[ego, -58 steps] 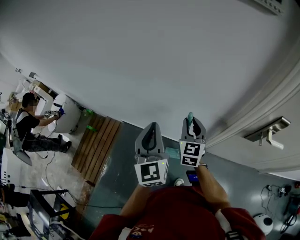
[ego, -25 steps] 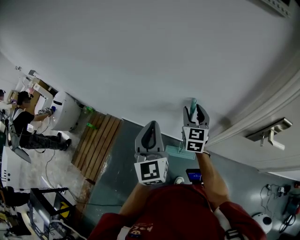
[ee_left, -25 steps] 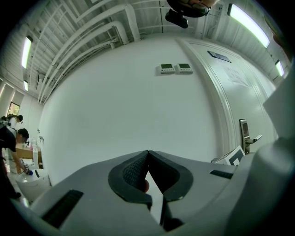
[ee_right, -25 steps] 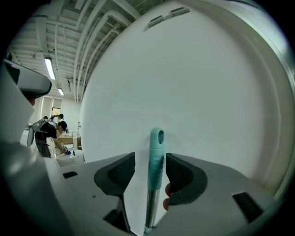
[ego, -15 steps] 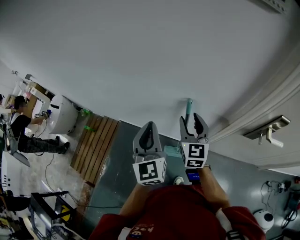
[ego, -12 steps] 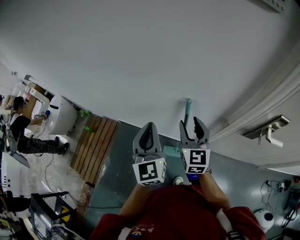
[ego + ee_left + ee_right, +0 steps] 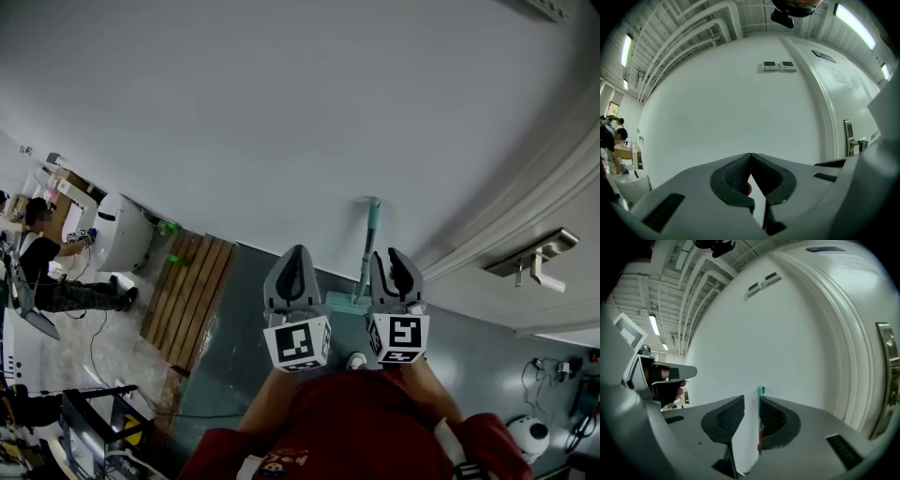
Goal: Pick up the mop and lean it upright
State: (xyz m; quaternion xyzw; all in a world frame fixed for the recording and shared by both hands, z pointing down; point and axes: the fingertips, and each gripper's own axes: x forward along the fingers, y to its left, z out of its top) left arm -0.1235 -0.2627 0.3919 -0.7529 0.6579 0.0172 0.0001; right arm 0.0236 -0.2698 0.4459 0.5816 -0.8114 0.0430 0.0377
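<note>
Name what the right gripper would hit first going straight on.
Probably the mop handle, leaning on the wall ahead; depth is unclear. The right gripper has just been closing, nothing between its jaws.

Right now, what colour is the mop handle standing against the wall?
Teal green; the mop handle shows best in the head view.

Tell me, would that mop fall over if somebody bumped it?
Probably. The mop stands nearly upright with only the top of its handle resting on the smooth wall, so a sideways bump could slide it over. The long thin handle looks stiff and fairly light. Its flat mop head on the floor may steady it a little.
</note>
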